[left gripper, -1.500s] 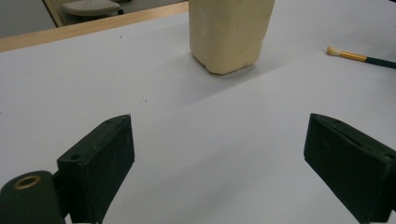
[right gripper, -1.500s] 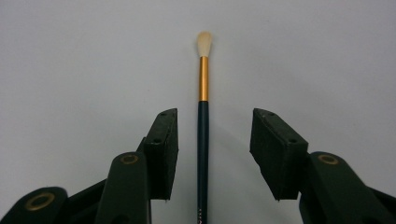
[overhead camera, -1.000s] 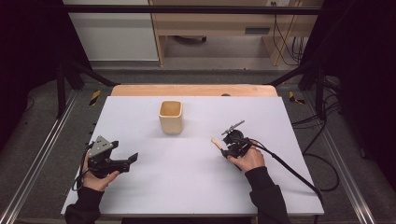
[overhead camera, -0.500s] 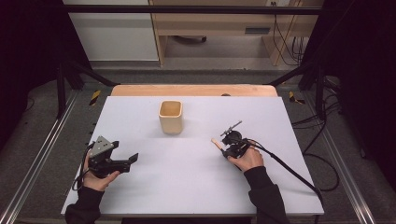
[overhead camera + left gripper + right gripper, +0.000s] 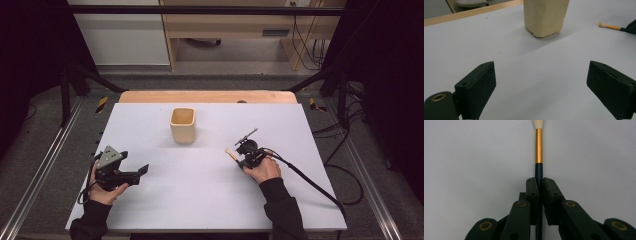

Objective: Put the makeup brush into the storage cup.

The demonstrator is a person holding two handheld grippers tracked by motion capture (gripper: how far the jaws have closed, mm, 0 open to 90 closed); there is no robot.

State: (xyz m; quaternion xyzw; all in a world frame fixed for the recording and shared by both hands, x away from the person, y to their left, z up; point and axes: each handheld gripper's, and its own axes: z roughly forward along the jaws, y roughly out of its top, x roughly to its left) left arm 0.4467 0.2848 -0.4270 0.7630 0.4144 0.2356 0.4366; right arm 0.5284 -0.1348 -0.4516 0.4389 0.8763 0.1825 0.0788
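While our right gripper [image 5: 538, 182] pinches the brush [image 5: 538, 147] low on its dark handle, bristles jutting ahead of its jaws, we risk it pivoting loose. Our left gripper [image 5: 541, 87] gapes wide and empty; the cup [image 5: 545, 16] stands just beyond it.

From my left gripper view the cream cup [image 5: 546, 17] loses its rim past the top edge, and the brush [image 5: 611, 26] handle runs off the right edge.

No readable text, label, brand or number appears anywhere (the cream container [image 5: 182, 125], the brush [image 5: 538, 147] and the white table [image 5: 200, 200] all carry plain, unmarked surfaces).
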